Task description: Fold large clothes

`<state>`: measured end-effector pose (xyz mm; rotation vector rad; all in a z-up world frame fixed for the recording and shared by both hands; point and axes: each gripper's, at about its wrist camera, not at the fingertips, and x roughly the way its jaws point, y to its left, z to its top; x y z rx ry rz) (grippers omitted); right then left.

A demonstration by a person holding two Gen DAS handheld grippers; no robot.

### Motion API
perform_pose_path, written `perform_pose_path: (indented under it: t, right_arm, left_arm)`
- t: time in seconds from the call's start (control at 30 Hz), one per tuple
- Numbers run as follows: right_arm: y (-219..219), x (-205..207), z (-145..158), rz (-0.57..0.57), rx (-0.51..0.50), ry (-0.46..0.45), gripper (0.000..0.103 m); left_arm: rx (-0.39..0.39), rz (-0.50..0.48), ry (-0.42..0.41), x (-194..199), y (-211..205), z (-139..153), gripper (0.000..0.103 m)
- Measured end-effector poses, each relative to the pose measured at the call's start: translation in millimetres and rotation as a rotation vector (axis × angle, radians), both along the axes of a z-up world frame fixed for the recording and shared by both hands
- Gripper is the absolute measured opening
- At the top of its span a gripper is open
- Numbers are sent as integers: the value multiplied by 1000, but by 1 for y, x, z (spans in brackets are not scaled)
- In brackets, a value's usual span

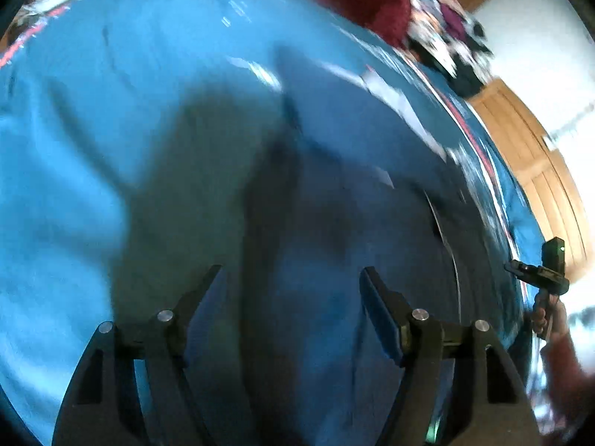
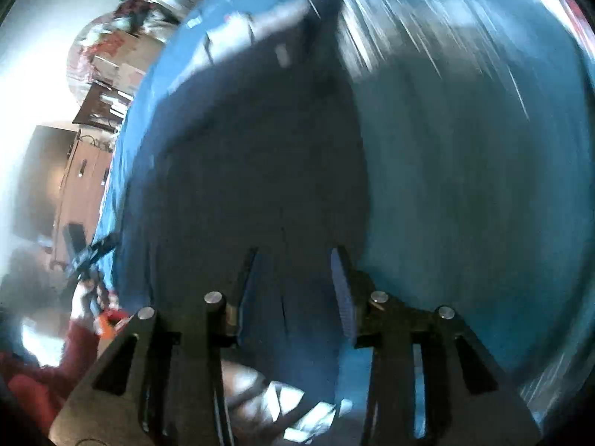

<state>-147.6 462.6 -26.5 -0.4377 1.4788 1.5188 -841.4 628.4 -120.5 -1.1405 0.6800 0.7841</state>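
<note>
Blue bedspread [image 1: 111, 148] fills both views. Wooden doors [image 1: 528, 156] against white wall [image 1: 539, 37]. Cabinet [image 2: 80, 186] far side; bright light, heavy blur.

- Your left tool [image 1: 290, 271] hangs with its jaws spread above the dark garment [image 1: 316, 223].
- The garment lies on blue bedding [image 1: 93, 130].
- Motion blur hides finer detail.

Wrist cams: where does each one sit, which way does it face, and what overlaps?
Left wrist: behind the left gripper, looking down its open fingers at the dark garment on the blue bedspread; the right gripper and a hand show at far right.
Right wrist: behind the right gripper, open, over the dark garment; the left gripper and red sleeve show at left.
Shared: garment, bedspread, each other's gripper.
</note>
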Motion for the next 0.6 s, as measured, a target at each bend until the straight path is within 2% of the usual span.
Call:
perform_pose_path:
  t: [0.1,0.23,0.43,0.6]
  right_arm:
    - [-48,-2,-31,-33,-61,25,38]
    - [-60,-5,-52,-50,-79,57,36]
    - [-53,-7,-47,-38,-39,91,40]
    - [-53,-32,-42,32,-13,128,41]
  left_arm:
    - [-28,-30,-53,-5,-32,-1,75]
    - [-28,-16,-92,-19,-53,1,75]
    - [-41,0,-115,-30,-64,5,75]
    - [-59,36,-163,-47,-75,6,75]
